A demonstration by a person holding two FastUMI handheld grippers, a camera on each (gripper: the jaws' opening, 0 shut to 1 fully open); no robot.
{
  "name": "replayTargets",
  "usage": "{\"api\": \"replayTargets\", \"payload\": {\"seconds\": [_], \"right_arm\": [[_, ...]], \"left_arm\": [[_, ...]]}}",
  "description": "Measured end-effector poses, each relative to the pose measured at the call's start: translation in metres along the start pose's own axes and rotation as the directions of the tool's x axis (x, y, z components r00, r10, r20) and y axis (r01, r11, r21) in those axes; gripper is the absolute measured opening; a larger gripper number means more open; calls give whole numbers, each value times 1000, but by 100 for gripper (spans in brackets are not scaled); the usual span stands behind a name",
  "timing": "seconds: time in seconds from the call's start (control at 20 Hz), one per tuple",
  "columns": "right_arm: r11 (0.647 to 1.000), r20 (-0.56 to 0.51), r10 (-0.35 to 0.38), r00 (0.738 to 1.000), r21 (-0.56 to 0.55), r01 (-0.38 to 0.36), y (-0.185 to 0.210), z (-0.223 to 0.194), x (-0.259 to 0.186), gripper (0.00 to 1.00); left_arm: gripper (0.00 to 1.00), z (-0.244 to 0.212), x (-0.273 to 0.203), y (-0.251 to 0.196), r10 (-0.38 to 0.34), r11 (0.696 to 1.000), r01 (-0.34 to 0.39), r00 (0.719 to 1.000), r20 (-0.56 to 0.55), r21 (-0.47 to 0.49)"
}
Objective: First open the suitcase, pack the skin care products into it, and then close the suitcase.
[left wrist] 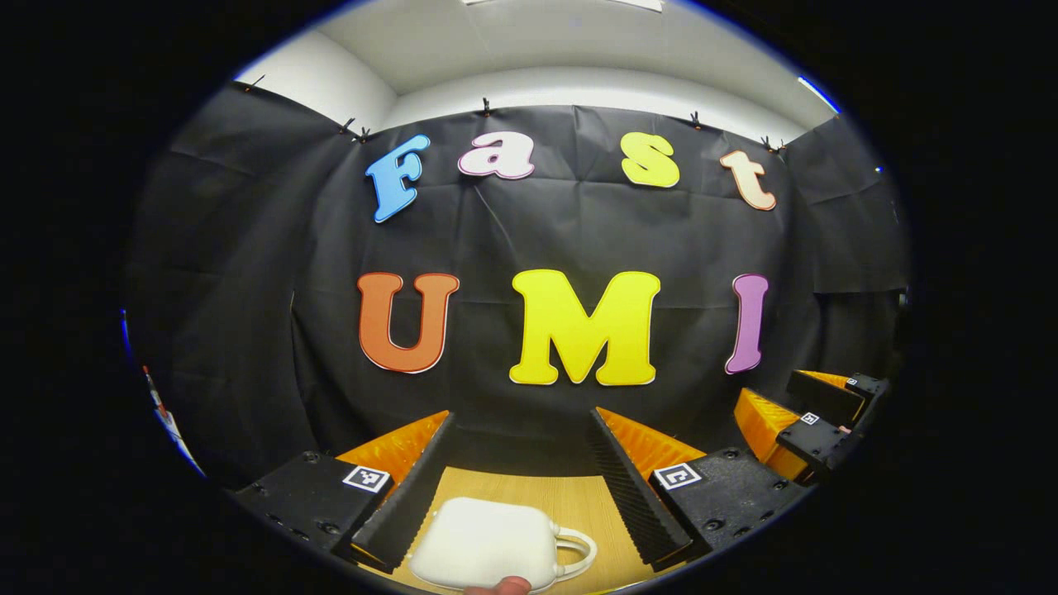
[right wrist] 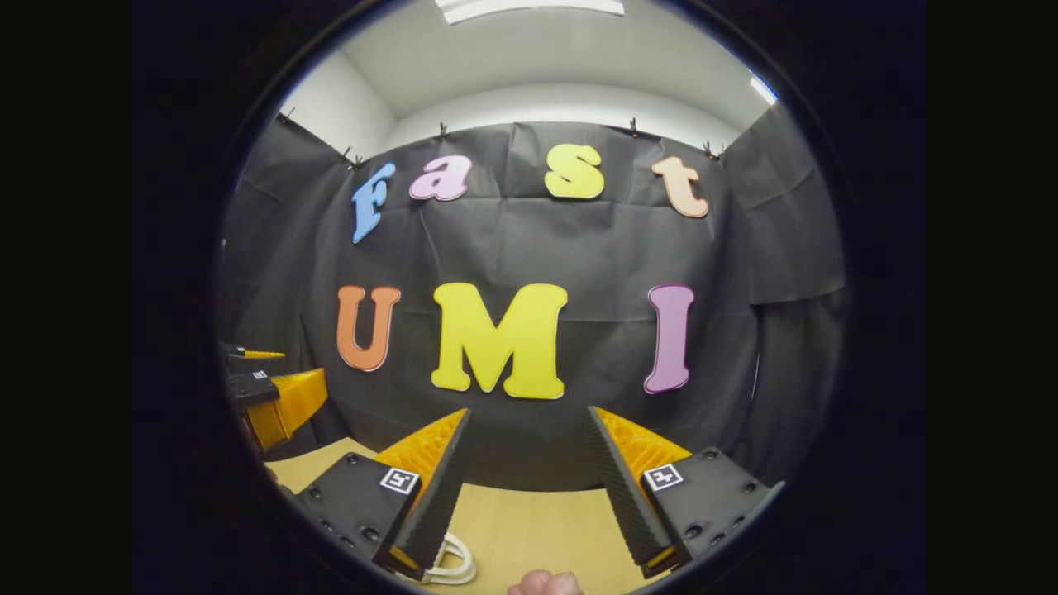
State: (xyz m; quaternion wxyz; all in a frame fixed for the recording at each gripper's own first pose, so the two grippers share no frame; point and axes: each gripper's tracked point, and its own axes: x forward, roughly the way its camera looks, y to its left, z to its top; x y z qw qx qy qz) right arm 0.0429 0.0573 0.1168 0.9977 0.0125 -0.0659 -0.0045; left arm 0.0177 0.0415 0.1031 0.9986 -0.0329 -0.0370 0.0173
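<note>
A small white suitcase [left wrist: 488, 541] with a white handle [left wrist: 576, 552] on its right side lies shut on the wooden table [left wrist: 579, 504], low in the left gripper view. My left gripper [left wrist: 521, 442] hangs open above and just behind it, fingers spread wide with nothing between them. In the right gripper view my right gripper [right wrist: 529, 442] is open too, over bare table [right wrist: 537, 521], and the suitcase handle [right wrist: 450, 566] peeks out under its left finger. The right gripper [left wrist: 814, 421] also shows at the far right of the left gripper view, the left gripper [right wrist: 269, 397] at the far left of the right gripper view.
Black cloth wall [left wrist: 529, 240] closes the table off right behind the grippers. A fingertip [left wrist: 500, 587] shows at the bottom edge of the left gripper view, another fingertip [right wrist: 545, 583] at the bottom of the right gripper view.
</note>
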Motion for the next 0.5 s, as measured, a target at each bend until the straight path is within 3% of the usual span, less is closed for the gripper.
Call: {"api": "replayTargets", "payload": {"seconds": [0.5], "right_arm": [[1000, -11, 22, 1000, 1, -22, 12, -6, -1, 80]], "left_arm": [[100, -7, -2, 7, 3, 1000, -4, 1000, -24, -19]]}}
